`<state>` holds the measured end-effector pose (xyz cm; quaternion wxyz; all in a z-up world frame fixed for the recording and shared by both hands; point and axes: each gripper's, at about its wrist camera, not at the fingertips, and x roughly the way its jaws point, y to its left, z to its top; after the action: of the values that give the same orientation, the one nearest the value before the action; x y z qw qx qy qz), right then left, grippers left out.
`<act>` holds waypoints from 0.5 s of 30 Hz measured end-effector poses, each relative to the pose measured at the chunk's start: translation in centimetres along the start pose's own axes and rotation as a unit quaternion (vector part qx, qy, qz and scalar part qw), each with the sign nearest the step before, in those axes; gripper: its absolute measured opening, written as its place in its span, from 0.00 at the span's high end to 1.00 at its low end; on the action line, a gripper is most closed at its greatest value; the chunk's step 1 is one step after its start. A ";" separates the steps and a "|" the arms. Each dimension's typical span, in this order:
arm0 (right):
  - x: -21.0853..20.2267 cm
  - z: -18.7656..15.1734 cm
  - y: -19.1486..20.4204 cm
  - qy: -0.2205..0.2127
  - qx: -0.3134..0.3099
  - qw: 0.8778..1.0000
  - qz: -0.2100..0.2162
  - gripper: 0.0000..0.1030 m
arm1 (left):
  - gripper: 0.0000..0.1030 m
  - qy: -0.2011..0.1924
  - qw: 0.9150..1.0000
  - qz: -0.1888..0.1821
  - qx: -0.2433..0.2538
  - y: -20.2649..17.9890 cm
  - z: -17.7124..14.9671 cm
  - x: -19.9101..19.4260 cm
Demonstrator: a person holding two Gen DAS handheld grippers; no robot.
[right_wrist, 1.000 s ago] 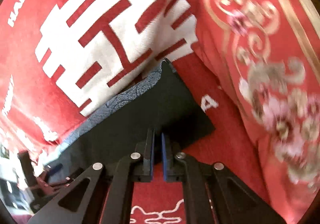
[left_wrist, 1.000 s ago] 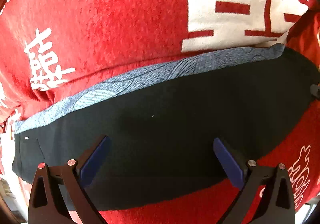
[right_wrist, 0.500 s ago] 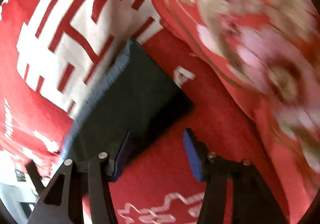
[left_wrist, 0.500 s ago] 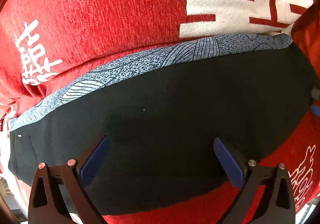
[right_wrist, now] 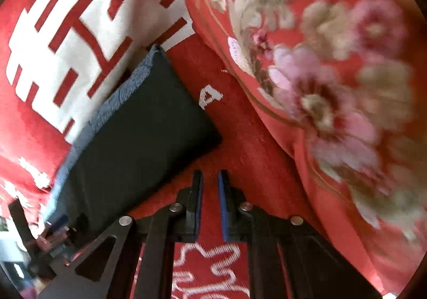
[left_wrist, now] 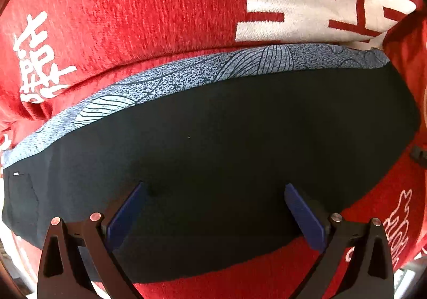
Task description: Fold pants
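Red blanket (left_wrist: 149, 13) with white characters carries the pants (left_wrist: 226, 144), folded into 1 flat dark strip. Left gripper (left_wrist: 213, 213): jaws wide, empty, over its middle. Right gripper (right_wrist: 210, 205): jaws nearly closed, empty, strip corner at 10 o'clock. Likely 1 crosswise fold left.

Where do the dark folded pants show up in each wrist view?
Left wrist: the pants fill the middle and lower picture, beyond the open left gripper.
Right wrist: they lie left of centre, up and left of the right gripper.
Shared landmark: the blue patterned strip along their far edge.
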<state>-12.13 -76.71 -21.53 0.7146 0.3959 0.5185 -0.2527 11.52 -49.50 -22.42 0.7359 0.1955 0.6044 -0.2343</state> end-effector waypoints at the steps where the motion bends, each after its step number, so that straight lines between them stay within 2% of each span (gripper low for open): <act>1: -0.3 -0.5 0.4 0.002 -0.008 1.000 -0.001 0.81 | 0.00 0.003 1.000 -0.003 0.002 0.4 0.0 0.2; 4: -1.2 -2.3 2.0 0.012 -0.025 1.000 0.001 0.49 | 0.00 0.012 1.000 0.000 0.002 0.9 0.1 0.0; 11: -1.6 -4.9 6.3 0.037 -0.060 0.997 0.034 0.47 | 0.00 -0.001 1.000 0.017 0.003 2.3 -0.6 -2.2; 15: -0.7 -5.0 9.8 0.046 -0.104 0.992 0.045 0.47 | 0.00 -0.012 0.999 0.033 -0.017 5.0 -0.6 -2.9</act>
<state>-7.56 -67.11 -18.65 0.7382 0.3536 0.5555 -0.1462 13.49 -44.77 -19.71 0.7534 0.2004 0.5927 -0.2021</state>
